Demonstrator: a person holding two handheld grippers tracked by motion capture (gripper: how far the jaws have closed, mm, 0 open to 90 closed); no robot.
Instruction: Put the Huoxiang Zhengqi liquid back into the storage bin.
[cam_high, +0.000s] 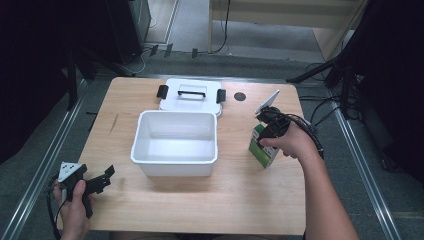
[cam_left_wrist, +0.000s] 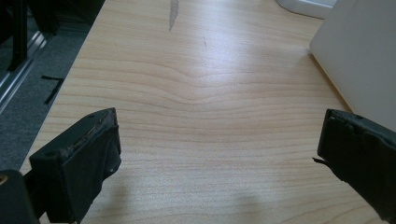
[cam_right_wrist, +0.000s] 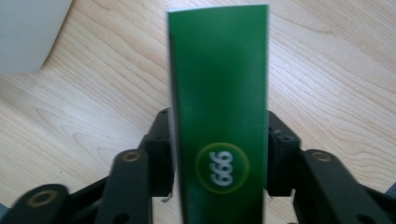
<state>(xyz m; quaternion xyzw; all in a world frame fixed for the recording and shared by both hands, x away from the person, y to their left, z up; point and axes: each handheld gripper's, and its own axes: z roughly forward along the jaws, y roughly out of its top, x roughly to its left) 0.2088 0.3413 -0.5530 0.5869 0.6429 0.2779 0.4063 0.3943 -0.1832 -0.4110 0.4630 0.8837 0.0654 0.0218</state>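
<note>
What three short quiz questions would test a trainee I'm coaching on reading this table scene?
1. True or false: the right tongs are shut on the green box.
2. Which lies beyond the white tub, at the table's far edge? A) a cup B) the white lid C) a towel
3. Fill in: the left tongs stand ____ over bare table.

Key: 1 true; 2 B; 3 open.
</note>
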